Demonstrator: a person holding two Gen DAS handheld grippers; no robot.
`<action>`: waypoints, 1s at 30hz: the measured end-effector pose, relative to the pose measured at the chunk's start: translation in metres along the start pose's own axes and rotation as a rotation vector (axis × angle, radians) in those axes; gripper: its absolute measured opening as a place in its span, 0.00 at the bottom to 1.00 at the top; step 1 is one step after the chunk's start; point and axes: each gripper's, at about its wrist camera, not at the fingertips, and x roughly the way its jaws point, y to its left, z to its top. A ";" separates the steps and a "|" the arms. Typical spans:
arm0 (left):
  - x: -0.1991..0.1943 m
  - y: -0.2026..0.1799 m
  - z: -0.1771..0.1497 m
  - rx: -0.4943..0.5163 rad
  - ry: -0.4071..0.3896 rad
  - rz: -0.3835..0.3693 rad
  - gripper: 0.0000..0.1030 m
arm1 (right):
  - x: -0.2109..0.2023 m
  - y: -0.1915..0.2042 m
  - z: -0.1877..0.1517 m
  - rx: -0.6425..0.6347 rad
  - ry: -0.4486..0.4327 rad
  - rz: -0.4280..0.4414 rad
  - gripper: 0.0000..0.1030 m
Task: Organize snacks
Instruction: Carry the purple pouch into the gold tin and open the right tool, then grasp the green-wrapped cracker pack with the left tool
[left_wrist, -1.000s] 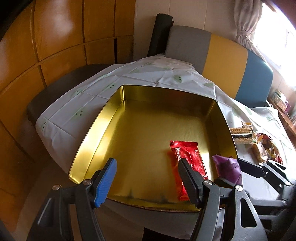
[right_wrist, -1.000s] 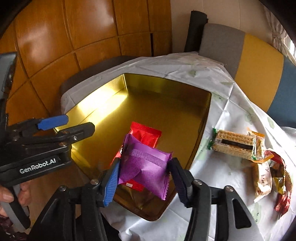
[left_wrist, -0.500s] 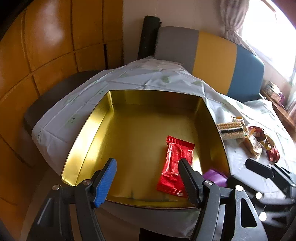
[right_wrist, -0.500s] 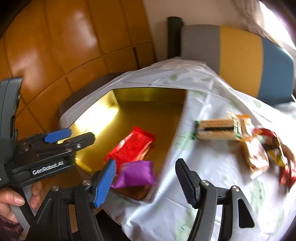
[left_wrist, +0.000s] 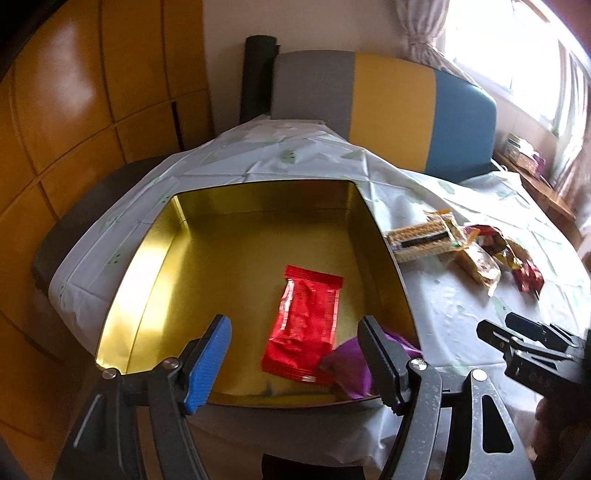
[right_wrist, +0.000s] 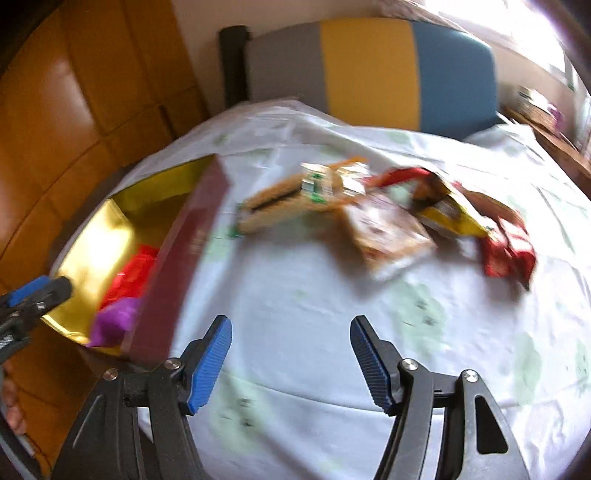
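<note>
A gold-lined tin (left_wrist: 258, 199) stands at the left end of the table. Inside it lie a red packet (left_wrist: 306, 325) and, in the near right corner, a purple packet (left_wrist: 351, 365). My left gripper (left_wrist: 292, 321) hovers over the tin's near edge, its jaws opening slightly with nothing between them. My right gripper (right_wrist: 290, 325) is open and empty over bare tablecloth to the right of the tin (right_wrist: 184, 258). The purple packet (right_wrist: 114, 321) and red packet (right_wrist: 133, 273) show blurred at the left of the right wrist view. A wafer pack (right_wrist: 280, 203) and several loose packets (right_wrist: 388, 229) lie ahead.
The white tablecloth (left_wrist: 461, 314) covers the table. A grey, yellow and blue bench back (left_wrist: 391, 110) stands behind it, with wooden wall panels (left_wrist: 74, 129) on the left. The wafer pack (left_wrist: 421, 240) lies just right of the tin. The right gripper (left_wrist: 517, 328) shows at the right.
My right gripper let go of the purple packet, which dropped into the tin's near corner. It then swung right, out over the tablecloth. My left gripper drifted a little, still empty.
</note>
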 end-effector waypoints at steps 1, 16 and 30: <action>0.000 -0.003 0.000 0.011 0.003 -0.008 0.70 | 0.000 -0.007 -0.002 0.018 0.004 -0.011 0.66; 0.013 -0.073 0.035 0.300 0.023 -0.147 0.69 | 0.008 -0.051 -0.021 0.092 0.024 -0.113 0.71; 0.131 -0.175 0.090 0.765 0.163 -0.189 0.86 | 0.006 -0.054 -0.026 0.072 0.002 -0.049 0.76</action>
